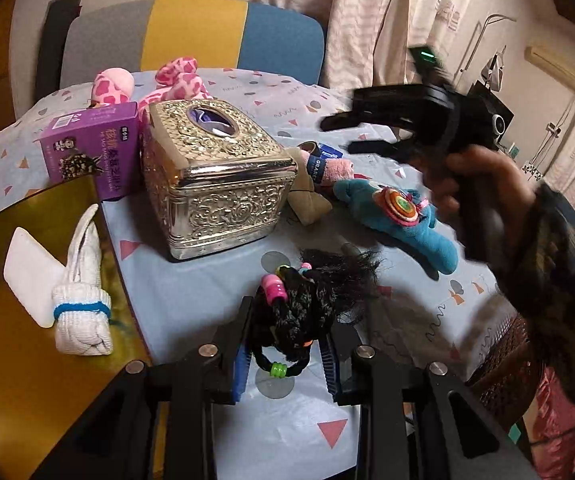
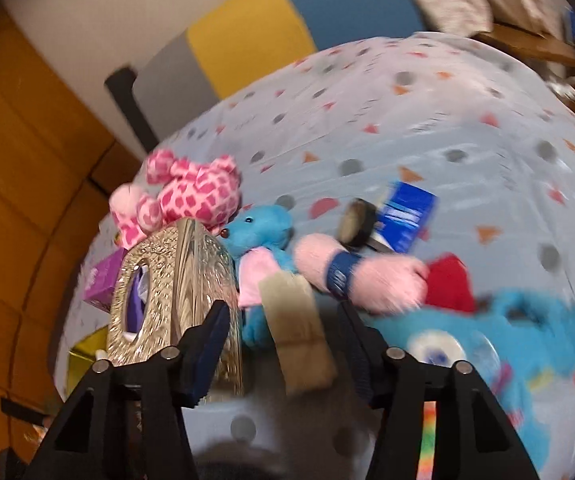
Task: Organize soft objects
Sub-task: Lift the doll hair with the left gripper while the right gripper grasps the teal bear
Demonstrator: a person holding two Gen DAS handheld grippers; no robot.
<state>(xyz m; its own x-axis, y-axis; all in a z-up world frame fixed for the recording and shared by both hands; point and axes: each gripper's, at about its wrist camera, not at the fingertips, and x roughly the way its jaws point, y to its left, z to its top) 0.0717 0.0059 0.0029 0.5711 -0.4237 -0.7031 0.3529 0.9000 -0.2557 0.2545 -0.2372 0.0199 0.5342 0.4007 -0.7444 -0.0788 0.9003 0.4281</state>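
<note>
My left gripper [image 1: 287, 332] is shut on a black braided hair piece with coloured beads [image 1: 307, 300], held just above the patterned tablecloth [image 1: 287, 432]. A rolled white sock with a blue band [image 1: 81, 304] lies on the gold tray [image 1: 19, 360] at left. A blue plush with a round badge [image 1: 399, 216] lies right of the silver tissue box [image 1: 215, 176]. My right gripper [image 1: 343, 136] hangs open above the table at right. In the right wrist view it [image 2: 283, 320] is open over a beige fabric piece [image 2: 299, 328], beside a small blue bear [image 2: 259, 256] and a pink plush with a navy band [image 2: 359, 276].
A purple snack box [image 1: 91, 148] and a pink spotted plush [image 1: 175, 80] sit behind the tissue box. A grey, yellow and blue chair [image 1: 195, 36] stands beyond the table. A dark woven basket [image 1: 503, 364] sits at the table's right edge. A small blue box [image 2: 407, 216] lies past the pink plush.
</note>
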